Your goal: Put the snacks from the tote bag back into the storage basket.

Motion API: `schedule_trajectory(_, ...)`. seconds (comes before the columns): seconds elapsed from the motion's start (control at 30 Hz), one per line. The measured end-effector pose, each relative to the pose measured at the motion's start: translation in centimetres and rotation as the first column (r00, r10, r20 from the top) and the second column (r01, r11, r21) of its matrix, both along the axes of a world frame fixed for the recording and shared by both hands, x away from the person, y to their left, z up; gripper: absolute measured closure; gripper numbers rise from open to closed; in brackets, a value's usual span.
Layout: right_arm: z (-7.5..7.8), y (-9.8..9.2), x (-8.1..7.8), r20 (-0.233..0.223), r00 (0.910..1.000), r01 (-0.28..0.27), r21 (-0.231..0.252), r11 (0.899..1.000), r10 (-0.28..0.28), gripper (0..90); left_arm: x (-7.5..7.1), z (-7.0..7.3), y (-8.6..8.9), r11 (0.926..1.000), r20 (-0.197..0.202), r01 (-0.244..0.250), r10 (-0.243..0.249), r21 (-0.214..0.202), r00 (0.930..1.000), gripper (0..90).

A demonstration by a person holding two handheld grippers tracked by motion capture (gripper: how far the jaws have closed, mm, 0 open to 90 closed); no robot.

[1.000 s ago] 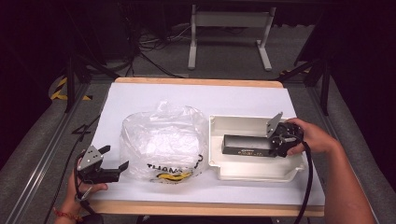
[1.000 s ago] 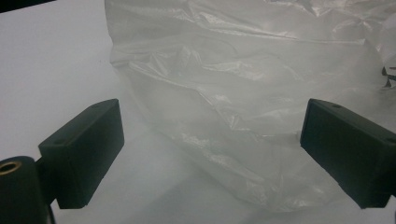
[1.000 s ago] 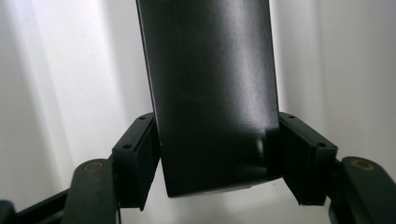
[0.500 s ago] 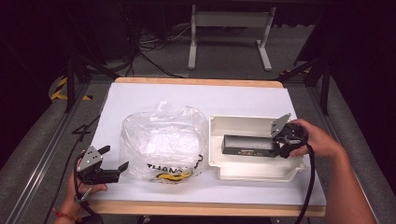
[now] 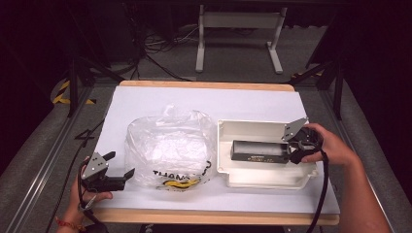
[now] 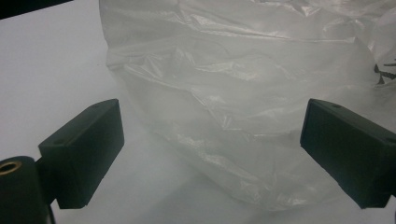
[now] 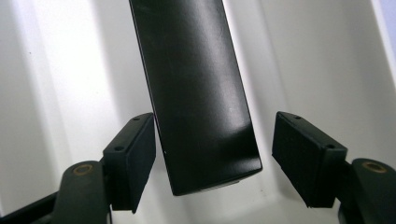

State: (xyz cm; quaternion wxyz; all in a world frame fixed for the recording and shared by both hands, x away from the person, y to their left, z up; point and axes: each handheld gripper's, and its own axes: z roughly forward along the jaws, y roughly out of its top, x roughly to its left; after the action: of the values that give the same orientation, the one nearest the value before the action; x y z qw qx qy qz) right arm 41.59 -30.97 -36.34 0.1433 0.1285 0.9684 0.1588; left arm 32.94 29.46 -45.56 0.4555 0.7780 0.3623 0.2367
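Nearest, at the table's front left corner, the left gripper (image 5: pixel 116 167) rests in the person's hand with its blocky matte-black jaws spread wide and nothing between them. In the left gripper view its pads (image 6: pixel 84 149) frame a crumpled plastic bag (image 5: pixel 170 148), thin, translucent and finely creased, that slumps in a rounded heap just beyond them without touching. Dark lettering and a yellow mark show along the bag's front edge.

Across the table, the right gripper (image 5: pixel 297 151) reaches into a shallow cream tray (image 5: pixel 262 179), a smooth moulded rectangle with rounded corners and a raised rim. A long black box (image 5: pixel 257 151), slim, flat-sided and satin, lies lengthwise in the tray. Its near end sits between the right gripper's jaws, which have just been opening. In the right gripper view the left pad (image 7: pixel 133 156) seems to graze the box, though the angle is too tight to be sure, and the right pad stands clear of it, so the box is not pinched.

The table (image 5: pixel 160 99) is covered in plain white with a pale wooden edge. Beyond it lies a grey carpeted floor (image 5: pixel 233 60) with loose cables, a white metal stand (image 5: pixel 238 34) and a dark room behind.
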Motion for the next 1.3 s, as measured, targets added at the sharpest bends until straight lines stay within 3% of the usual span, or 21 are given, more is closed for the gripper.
schedule_trajectory(0.23,0.4,0.0,-0.6,0.017,0.9997,0.017,0.015,1.000,-0.018,29.1,-0.1,0.0,0.1,1.0000,0.001,-0.008,0.008,-0.005,1.0000,7.2)
schedule_trajectory(0.43,1.0,0.1,-1.0,0.055,0.9957,0.073,0.029,0.997,-0.075,25.0,-0.1,0.0,0.1,1.0000,0.001,-0.009,0.009,-0.001,1.0000,7.2)
schedule_trajectory(0.63,1.4,0.3,-1.7,0.108,0.9826,0.141,0.097,0.985,-0.151,16.4,-0.2,0.0,0.2,1.0000,0.002,-0.007,0.007,-0.006,1.0000,7.1)
schedule_trajectory(0.73,1.5,0.1,-2.1,0.140,0.9689,0.186,0.135,0.973,-0.204,13.0,-0.2,0.0,0.2,1.0000,0.001,-0.006,0.006,-0.006,1.0000,7.1)
schedule_trajectory(0.77,1.5,0.1,-2.1,0.140,0.9689,0.186,0.135,0.973,-0.204,13.0,-0.2,0.0,0.2,1.0000,0.001,-0.006,0.006,-0.007,1.0000,7.1)
schedule_trajectory(0.8,1.6,-0.2,-2.3,0.156,0.9584,0.213,0.168,0.963,-0.239,11.7,-0.2,0.0,0.2,0.9999,0.000,-0.008,0.008,-0.007,1.0000,7.1)
schedule_trajectory(0.9,1.6,-0.4,-2.5,0.165,0.9535,0.221,0.187,0.957,-0.253,10.7,-0.2,0.0,0.2,0.9999,0.001,-0.010,0.010,-0.007,1.0000,7.1)
schedule_trajectory(0.97,1.7,-0.7,-2.7,0.163,0.9432,0.250,0.225,0.942,-0.289,10.1,-0.2,0.0,0.1,0.9999,0.000,-0.009,0.009,-0.008,1.0000,7.1)
schedule_trajectory(1.13,1.5,-1.0,-3.4,0.171,0.9273,0.278,0.281,0.919,-0.333,9.8,-0.2,0.0,0.2,0.9999,0.001,-0.009,0.009,-0.008,1.0000,7.1)
schedule_trajectory(1.27,1.2,-1.3,-4.0,0.198,0.9115,0.294,0.300,0.907,-0.361,8.9,-0.2,0.0,0.2,0.9999,0.002,-0.010,0.010,-0.008,0.9999,7.1)
schedule_trajectory(1.3,1.2,-1.3,-4.0,0.198,0.9115,0.294,0.300,0.907,-0.361,8.9,-0.2,0.0,0.2,0.9999,0.002,-0.010,0.010,-0.008,0.9999,7.1)
